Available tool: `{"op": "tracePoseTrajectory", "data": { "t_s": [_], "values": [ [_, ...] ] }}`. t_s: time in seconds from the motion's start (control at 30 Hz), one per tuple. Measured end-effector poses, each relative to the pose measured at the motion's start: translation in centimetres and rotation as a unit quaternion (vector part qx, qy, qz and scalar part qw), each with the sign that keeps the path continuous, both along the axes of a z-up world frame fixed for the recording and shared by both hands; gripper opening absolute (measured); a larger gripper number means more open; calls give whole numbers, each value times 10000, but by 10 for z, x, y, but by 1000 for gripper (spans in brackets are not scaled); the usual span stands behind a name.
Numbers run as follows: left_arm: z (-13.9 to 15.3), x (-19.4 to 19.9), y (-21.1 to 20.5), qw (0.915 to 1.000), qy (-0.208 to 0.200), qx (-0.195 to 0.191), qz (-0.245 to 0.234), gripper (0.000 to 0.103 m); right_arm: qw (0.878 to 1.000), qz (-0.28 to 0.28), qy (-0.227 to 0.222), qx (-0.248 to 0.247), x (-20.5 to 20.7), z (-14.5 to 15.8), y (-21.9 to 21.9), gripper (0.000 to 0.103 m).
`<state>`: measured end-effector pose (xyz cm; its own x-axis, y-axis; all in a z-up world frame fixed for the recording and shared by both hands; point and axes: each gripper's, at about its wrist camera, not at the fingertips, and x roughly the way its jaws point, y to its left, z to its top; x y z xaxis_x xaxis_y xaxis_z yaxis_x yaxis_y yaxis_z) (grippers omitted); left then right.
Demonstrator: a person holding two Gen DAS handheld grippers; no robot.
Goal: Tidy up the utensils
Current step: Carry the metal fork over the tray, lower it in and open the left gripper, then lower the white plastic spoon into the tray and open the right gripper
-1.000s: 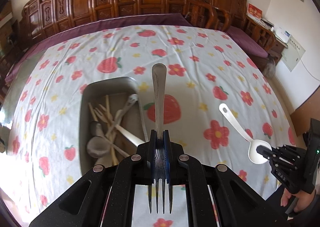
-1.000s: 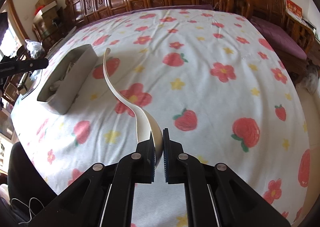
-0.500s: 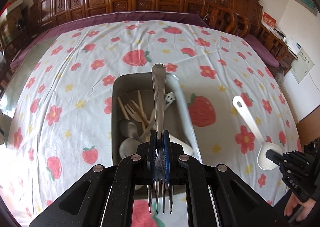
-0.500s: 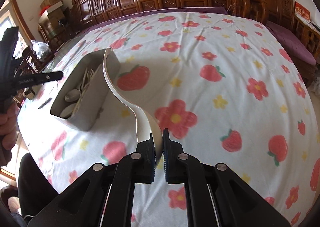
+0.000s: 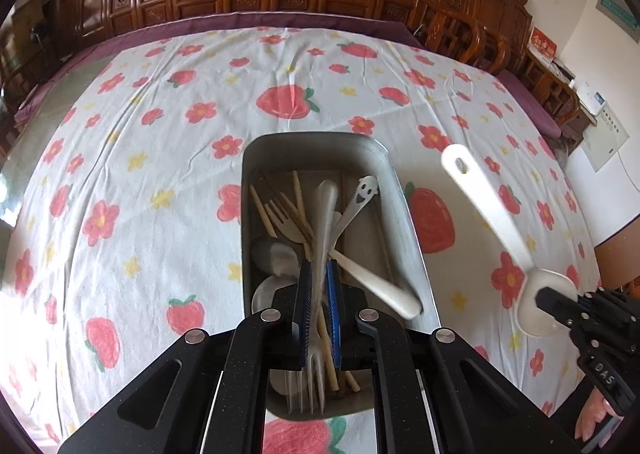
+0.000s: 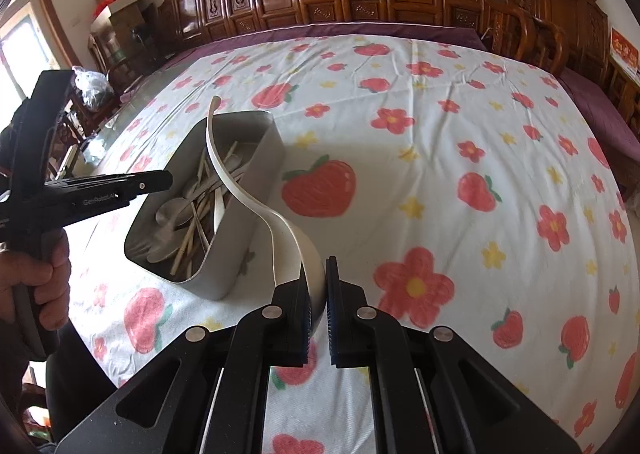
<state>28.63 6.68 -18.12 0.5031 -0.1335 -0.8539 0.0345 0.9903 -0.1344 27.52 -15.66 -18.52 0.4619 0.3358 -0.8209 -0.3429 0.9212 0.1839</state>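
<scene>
The left tool is clamped on a blurred metal fork, tines toward the camera, held over the grey metal tray of mixed utensils on the strawberry-print counter. The right tool grips a white spoon by its bowl, just beside the tray.

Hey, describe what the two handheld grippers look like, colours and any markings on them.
Both grippers, left gripper and right gripper, are matte black with speckled angular fingers, silver round bolts and ribbed blue pads. White lettering marks the bodies: "DAS" on the right, a "GenRobot"-like word on the left.
</scene>
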Motion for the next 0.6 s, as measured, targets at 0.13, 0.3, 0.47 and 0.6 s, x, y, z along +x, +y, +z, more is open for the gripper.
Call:
{"op": "tracePoseTrajectory", "data": {
  "t_s": [0.13, 0.3, 0.47, 0.6],
  "values": [
    [11, -9, 11, 9999, -143, -50, 49, 7, 9999, 18, 64, 81, 5, 2, 13, 8],
    [26, -24, 25, 9994, -342, -26, 87, 7, 9996, -8, 145, 253, 10, 6, 35, 8],
    [36, -39, 40, 9988, -477, 20, 120, 7, 9994, -39, 172, 303, 12, 8, 61, 8],
    [41, -49, 50, 9985, -533, -6, 149, 7, 9996, -99, 154, 212, 12, 7, 79, 8]
  ]
}}
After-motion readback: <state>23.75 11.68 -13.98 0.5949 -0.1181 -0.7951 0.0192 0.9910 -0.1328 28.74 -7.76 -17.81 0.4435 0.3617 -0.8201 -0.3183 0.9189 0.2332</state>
